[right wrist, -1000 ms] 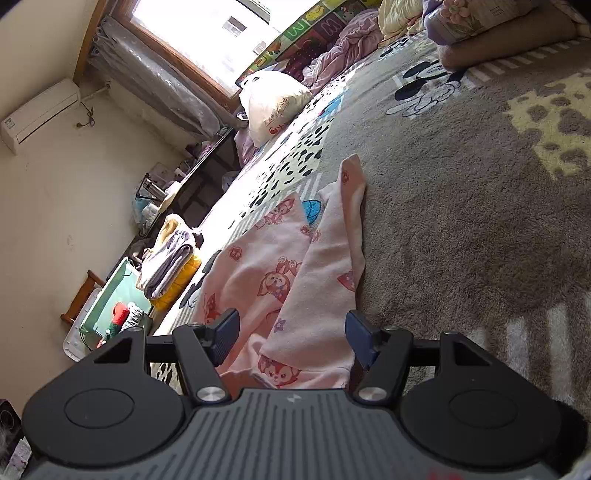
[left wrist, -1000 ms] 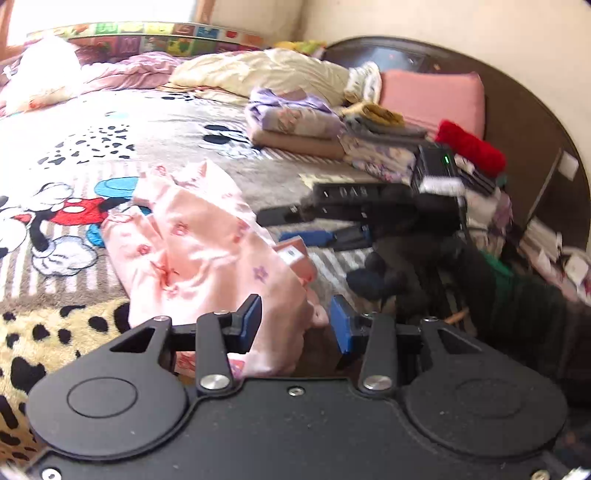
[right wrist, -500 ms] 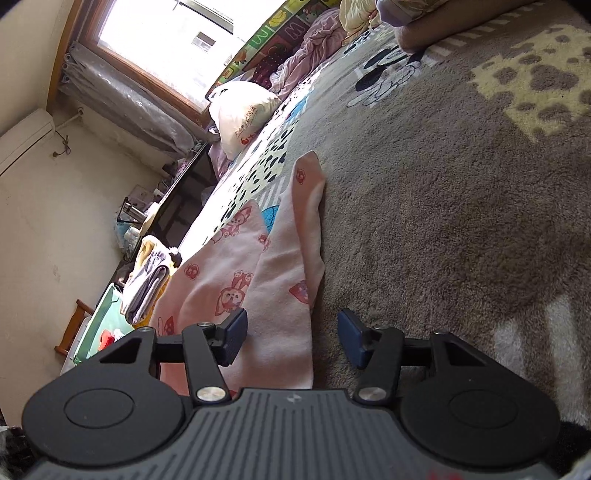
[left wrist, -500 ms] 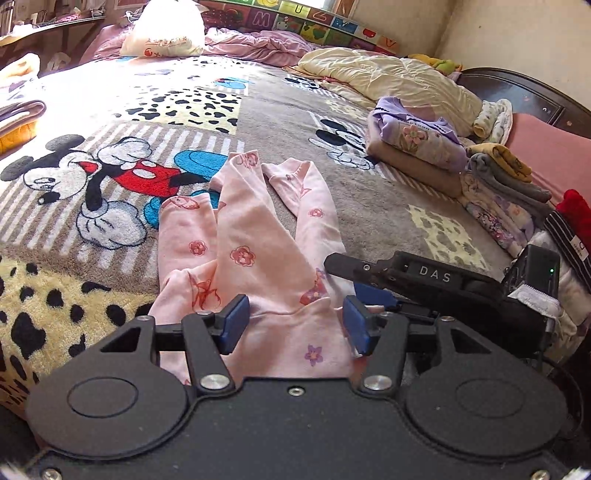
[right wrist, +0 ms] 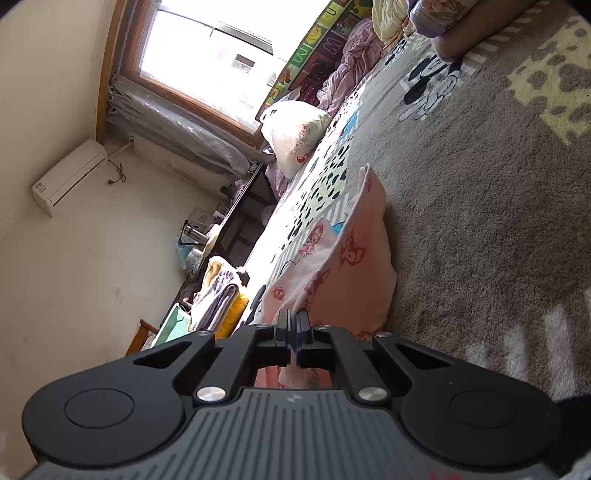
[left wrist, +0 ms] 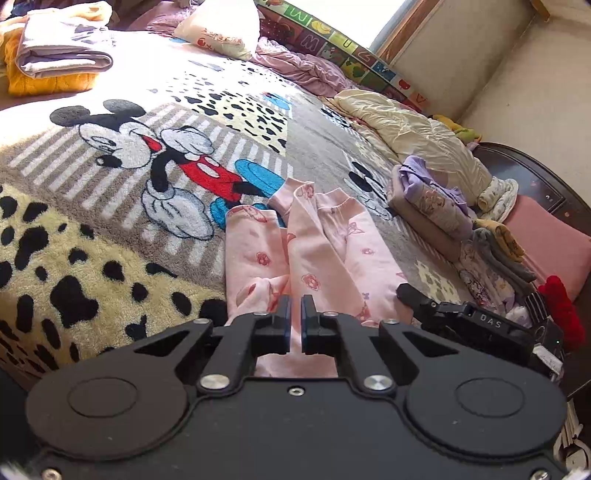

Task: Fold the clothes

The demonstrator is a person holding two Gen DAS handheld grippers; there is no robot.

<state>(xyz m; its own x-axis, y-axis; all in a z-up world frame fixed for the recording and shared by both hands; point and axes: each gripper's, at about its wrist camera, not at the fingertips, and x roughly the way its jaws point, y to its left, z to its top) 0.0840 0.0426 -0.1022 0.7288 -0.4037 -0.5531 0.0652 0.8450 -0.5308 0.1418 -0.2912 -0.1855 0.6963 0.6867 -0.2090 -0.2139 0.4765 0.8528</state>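
Observation:
A pink child's garment [left wrist: 314, 254] with flower and cartoon prints lies on the Mickey Mouse blanket [left wrist: 110, 206], its legs or sleeves stretched away from me. My left gripper [left wrist: 294, 308] is shut on its near edge, pink cloth showing between the pads. My right gripper [right wrist: 292, 321] is shut on the near edge of the same garment [right wrist: 351, 266], seen in the right wrist view. The right gripper's black body [left wrist: 472, 325] shows at the right of the left wrist view.
Folded clothes [left wrist: 436, 206] are stacked at the right by a pink pillow [left wrist: 550, 236]. A cream duvet [left wrist: 413, 136] and a white bag [left wrist: 225, 29] lie at the far side. Another folded pile [left wrist: 55, 62] sits far left. A window [right wrist: 207, 62] is beyond the bed.
Both grippers have closed from open onto the garment's near edge. Both views have swung, the left wrist toward the left of the bed.

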